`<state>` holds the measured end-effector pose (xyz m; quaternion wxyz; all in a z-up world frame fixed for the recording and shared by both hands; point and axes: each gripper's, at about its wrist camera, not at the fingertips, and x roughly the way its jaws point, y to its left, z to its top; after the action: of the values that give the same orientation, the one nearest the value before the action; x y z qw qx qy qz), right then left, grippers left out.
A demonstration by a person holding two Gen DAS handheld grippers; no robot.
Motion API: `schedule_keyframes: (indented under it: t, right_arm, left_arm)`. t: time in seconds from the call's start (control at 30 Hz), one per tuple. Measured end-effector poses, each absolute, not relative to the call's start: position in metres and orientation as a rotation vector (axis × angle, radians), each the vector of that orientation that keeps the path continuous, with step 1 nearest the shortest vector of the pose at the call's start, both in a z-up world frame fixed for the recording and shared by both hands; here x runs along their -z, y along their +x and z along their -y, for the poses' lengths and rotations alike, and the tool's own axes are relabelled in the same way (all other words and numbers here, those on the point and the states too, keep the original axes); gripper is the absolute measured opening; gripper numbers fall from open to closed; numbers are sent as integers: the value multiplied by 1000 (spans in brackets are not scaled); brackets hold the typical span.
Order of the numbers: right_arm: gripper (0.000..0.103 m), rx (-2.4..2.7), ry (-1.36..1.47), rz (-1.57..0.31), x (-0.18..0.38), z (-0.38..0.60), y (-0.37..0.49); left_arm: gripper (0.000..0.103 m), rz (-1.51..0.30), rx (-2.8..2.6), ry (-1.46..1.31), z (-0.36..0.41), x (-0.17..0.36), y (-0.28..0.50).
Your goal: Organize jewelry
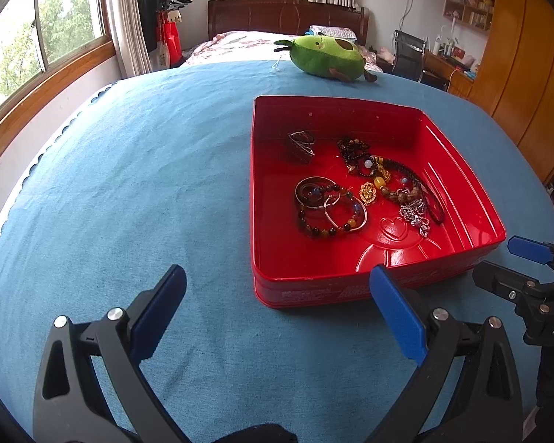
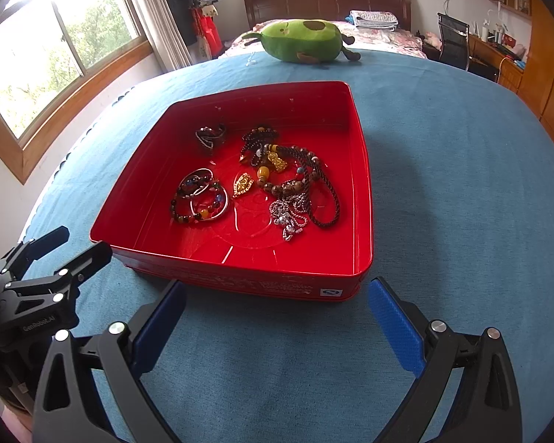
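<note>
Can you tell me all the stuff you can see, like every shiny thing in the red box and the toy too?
Shallow red metal tin: one, red, on the blue cloth.
Beaded bracelets with silver bangles: a small pile, dark, amber and silver, front left inside the tin.
Small gold pendant: one, gold, middle of the tin.
Dark beaded cord necklace: a tangle, brown and black with amber beads, right side inside.
Silver chain: one, silver, front of that tangle.
Dark wide ring: one, dark, back left inside.
Green avocado plush toy: one, green, far edge.
Blue cloth: one, blue, under everything.
Left gripper: one, black with blue pads, open.
Right gripper: one, same colours, open.
</note>
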<state>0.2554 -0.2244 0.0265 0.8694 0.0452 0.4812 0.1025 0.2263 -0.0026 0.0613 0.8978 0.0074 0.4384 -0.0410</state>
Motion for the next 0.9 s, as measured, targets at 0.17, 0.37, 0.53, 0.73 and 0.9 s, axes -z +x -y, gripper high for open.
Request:
schedule_keyframes:
  t: [0.17, 0.37, 0.53, 0.73, 0.9]
  right_arm:
    - [99, -213, 85, -1006, -25, 223, 257]
    - [99, -216, 81, -1010, -23, 222, 257]
    - [99, -220, 77, -1011, -24, 223, 258]
    - [99, -220, 76, -1011, -23, 223, 258]
    - [99, -220, 77, -1010, -24, 223, 258]
  left_arm:
    - [99, -909, 83, 16, 3, -61, 227]
    - [99, -919, 81, 17, 3, -58, 228]
    - [99, -921, 83, 21, 4, -58, 228]
    - [99, -920, 84, 24, 6, -58, 228]
    - [99, -921, 83, 30, 7, -58, 227]
